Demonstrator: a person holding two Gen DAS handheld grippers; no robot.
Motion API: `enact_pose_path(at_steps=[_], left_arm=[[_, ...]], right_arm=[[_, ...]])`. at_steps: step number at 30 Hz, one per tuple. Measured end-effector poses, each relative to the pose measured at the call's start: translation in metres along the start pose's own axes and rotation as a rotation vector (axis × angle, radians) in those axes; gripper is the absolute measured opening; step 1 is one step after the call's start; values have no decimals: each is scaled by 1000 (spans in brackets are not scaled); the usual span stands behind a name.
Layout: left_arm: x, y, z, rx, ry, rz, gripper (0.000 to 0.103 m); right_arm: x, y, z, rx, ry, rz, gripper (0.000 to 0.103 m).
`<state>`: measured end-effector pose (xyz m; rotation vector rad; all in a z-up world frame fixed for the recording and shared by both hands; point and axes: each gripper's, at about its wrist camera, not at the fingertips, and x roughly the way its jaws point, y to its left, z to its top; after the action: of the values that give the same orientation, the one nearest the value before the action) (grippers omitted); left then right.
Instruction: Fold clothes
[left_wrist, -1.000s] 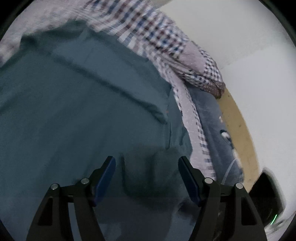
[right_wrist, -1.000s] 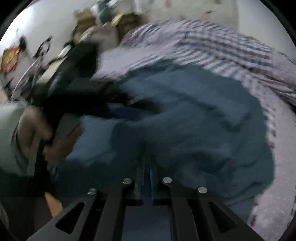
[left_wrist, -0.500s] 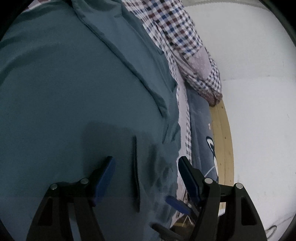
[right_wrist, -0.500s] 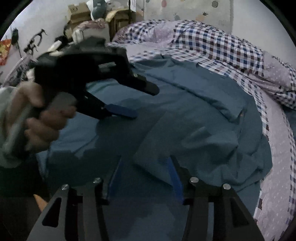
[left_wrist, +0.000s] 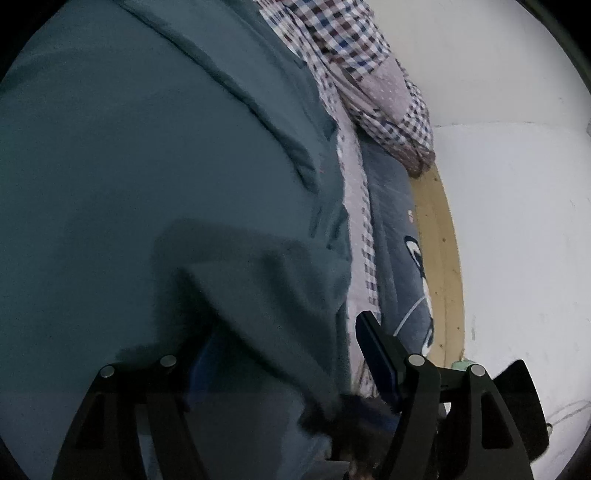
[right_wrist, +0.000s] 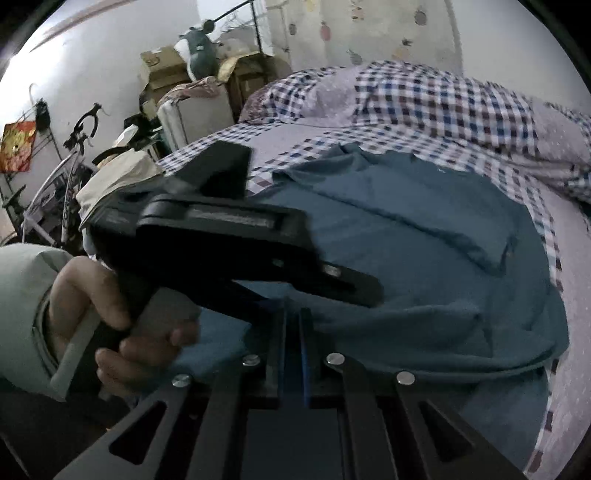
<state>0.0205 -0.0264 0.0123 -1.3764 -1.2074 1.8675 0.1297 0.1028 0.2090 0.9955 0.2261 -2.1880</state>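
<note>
Half a second back the right claw gaped; now it's clenched.

Left wrist view: left claw (left_wrist: 291, 354) is spread wide, a raised fold of the teal shirt (left_wrist: 147, 155) draped between its fingers, over the bed.

Right wrist view: right claw (right_wrist: 293, 332) pinches the shirt's near edge. Soft, wrinkled cloth could slip and bunch.
</note>
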Motion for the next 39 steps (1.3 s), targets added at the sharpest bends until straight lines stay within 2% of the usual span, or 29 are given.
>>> enact_pose_path(at_steps=[2, 3, 4, 5, 6, 8, 9, 10, 11, 13, 16, 20, 23, 28, 32, 37, 39], left_arm=[[2, -4, -2, 5, -4, -14, 28], [2, -6, -2, 11, -14, -10, 20], [-2, -7, -2, 13, -39, -12, 6], [-7, -7, -3, 14, -63, -14, 4], [-11, -7, -3, 16, -87, -16, 3], [-20, -11, 0, 20, -129, -33, 1], [-28, -17, 0, 44, -161, -43, 1], [-35, -24, 1, 68, -192, -52, 1], [-43, -30, 2, 93, -223, -62, 1], [-59, -50, 4, 175, -275, -66, 1], [-82, -82, 3, 321, -360, -32, 1], [-104, -129, 2, 467, -460, -38, 1], [-117, -172, 5, 561, -514, -55, 1], [-117, -240, 21, 669, -523, -15, 1], [-109, -297, 50, 704, -525, 7, 1], [-94, -358, 93, 718, -550, 55, 1], [-86, -372, 106, 721, -556, 95, 1]], right_arm=[[4, 2, -1, -11, 15, 3, 6], [5, -1, -2, -10, 22, 1, 8], [5, -5, -4, -9, 30, -3, 9], [6, -9, -5, -7, 37, -7, 10], [6, -13, -7, -6, 45, -10, 15], [-3, -27, -15, 7, 40, -21, 32], [-13, -36, -20, 20, 27, -40, 46], [-25, -46, -25, 34, 10, -64, 52], [-37, -63, -29, 66, -8, -110, 53], [-53, -98, -38, 151, -26, -193, 54], [-71, -144, -53, 268, -32, -311, 54], [-80, -185, -71, 370, -25, -371, 54], [-74, -203, -73, 395, -27, -380, 54], [-60, -223, -65, 388, -28, -403, 54], [-44, -246, -53, 392, -38, -420, 54], [-16, -266, -38, 373, -21, -385, 54], [-5, -270, -33, 357, -20, -377, 54]])
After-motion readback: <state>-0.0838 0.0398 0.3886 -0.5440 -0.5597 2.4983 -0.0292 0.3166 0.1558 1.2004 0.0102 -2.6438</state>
